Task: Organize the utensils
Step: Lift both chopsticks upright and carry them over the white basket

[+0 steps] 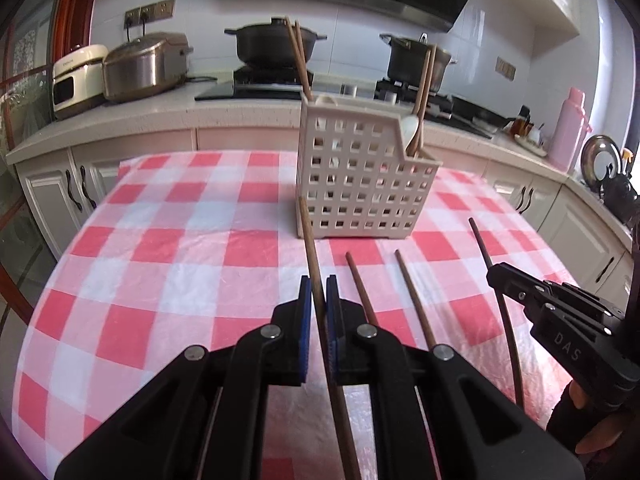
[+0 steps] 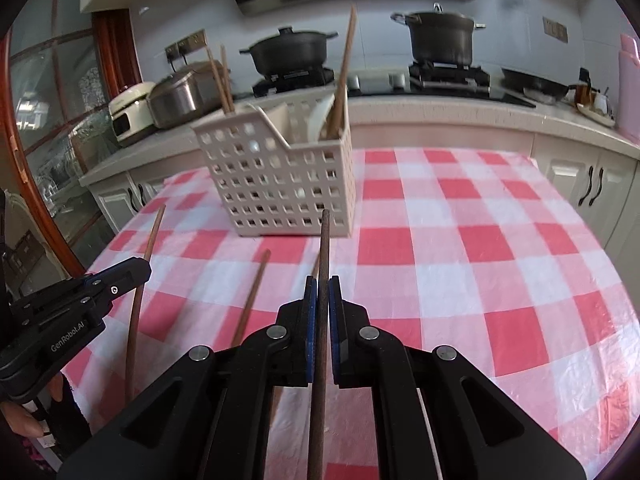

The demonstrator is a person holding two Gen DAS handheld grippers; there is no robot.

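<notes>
Evidently each gripper has clenched on one chopstick: the left gripper (image 1: 319, 292) pinches a brown chopstick (image 1: 309, 236) between its blue pads, and the right gripper (image 2: 322, 290) grips a darker chopstick (image 2: 325, 240) the same way. Both sticks run lengthwise along the fingers, tips pointing ahead toward the basket (image 1: 360, 184), which probably suits feeding them down into a compartment. Held near mid-length, they should stay steady rather than swing.

The basket stands upright on the checked counter (image 1: 180, 248), just beyond the held tips. It already carries chopsticks at the back left, and more chopsticks with a white spoon (image 1: 410, 128) at the right side. Two loose chopsticks (image 1: 362, 288) lie flat on the cloth between the grippers, seemingly waiting their turn.

The rear ends of both held sticks run out of frame below. The basket's inner dividers are mostly hidden by its lattice wall, so how many compartments it has is unclear. Whether either held tip touches the basket cannot be told
</notes>
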